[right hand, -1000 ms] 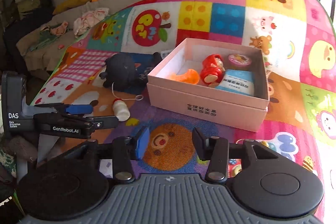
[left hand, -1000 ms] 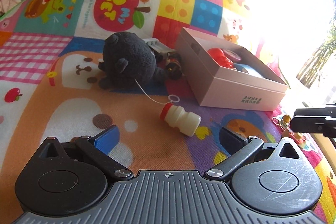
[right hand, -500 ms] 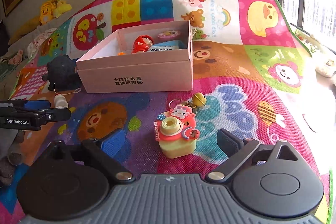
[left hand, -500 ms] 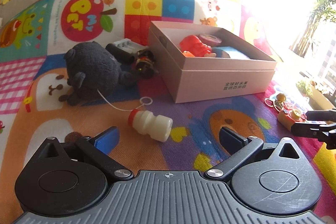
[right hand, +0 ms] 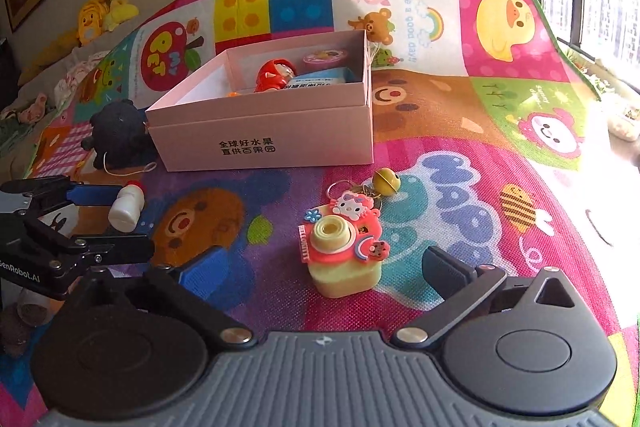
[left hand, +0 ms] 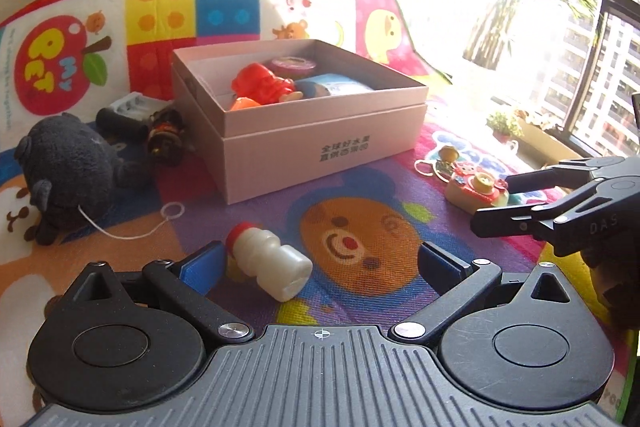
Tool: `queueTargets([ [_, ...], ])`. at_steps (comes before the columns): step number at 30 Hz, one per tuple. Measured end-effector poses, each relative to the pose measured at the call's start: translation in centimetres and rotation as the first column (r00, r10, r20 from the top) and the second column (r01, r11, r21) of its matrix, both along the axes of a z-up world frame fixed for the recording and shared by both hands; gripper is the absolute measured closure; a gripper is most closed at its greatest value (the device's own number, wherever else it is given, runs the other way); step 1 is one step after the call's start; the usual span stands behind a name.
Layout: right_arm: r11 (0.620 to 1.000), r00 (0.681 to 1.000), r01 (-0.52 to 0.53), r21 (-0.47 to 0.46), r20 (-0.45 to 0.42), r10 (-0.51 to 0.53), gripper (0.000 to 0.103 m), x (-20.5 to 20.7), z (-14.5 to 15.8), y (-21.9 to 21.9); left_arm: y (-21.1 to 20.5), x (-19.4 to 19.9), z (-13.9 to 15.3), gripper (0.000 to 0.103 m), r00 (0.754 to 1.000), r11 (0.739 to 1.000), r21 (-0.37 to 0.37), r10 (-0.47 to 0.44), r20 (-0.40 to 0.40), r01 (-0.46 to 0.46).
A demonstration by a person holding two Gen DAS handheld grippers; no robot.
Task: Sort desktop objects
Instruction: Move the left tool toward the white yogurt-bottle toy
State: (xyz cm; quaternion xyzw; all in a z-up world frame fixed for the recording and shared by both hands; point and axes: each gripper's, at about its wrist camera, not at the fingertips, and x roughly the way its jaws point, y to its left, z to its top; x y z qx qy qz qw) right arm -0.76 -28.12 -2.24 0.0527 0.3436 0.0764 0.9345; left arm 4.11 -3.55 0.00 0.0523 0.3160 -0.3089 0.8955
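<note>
Bottle (left hand: 268, 265) lay on its side between our left gripper's (left hand: 320, 263) open jaws; pink box (left hand: 304, 131) stood behind on the mat (left hand: 360, 227); toy camera (right hand: 340, 255) sat between our right gripper's (right hand: 320, 267) spread jaws.

A small white bottle (left hand: 269, 268) with a red cap lies on its side low in the left-wrist frame, left of centre, cap pointing to the upper left. A yellow-and-red toy camera keychain (right hand: 342, 254) with a gold bell sits upright at the centre of the right-wrist frame. Above both, an open pink box (left hand: 320, 143) holds a red figure (left hand: 260, 85), a blue packet and a round pink tin.
</note>
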Motion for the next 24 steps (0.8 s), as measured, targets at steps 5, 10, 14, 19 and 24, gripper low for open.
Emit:
queueTargets([
  [5, 1.0, 1.0, 0.002, -0.01, -0.008, -0.002, 0.0, 0.1, -0.1, 0.2, 0.0, -0.3, 0.0, 0.0, 1.0, 1.0, -0.003, 0.019, -0.011, -0.019],
  [10, 1.0, 1.0, 0.002, -0.015, -0.013, -0.003, 0.0, 0.3, -0.1, 0.2, 0.5, -0.2, -0.3, 0.0, 0.995, 0.995, 0.041, 0.098, -0.035, -0.097],
  [14, 1.0, 1.0, 0.002, -0.015, -0.011, -0.003, 0.0, 0.3, -0.1, 0.2, 1.3, -0.2, -0.4, 0.0, 0.985, 0.986, 0.049, 0.164, -0.051, -0.161],
  [19, 0.999, 1.0, -0.016, -0.034, -0.008, 0.015, 0.0, 0.3, -0.1, 0.6, 1.6, -0.7, -0.5, 0.0, 0.977, 0.977, 0.075, 0.205, -0.052, -0.201],
  [24, 0.992, 0.994, -0.106, -0.062, 0.013, 0.107, 0.0, -0.2, 0.2, 1.9, 1.2, -1.1, -0.6, 0.0, 0.979, 0.973, 0.124, 0.2, -0.042, -0.193],
])
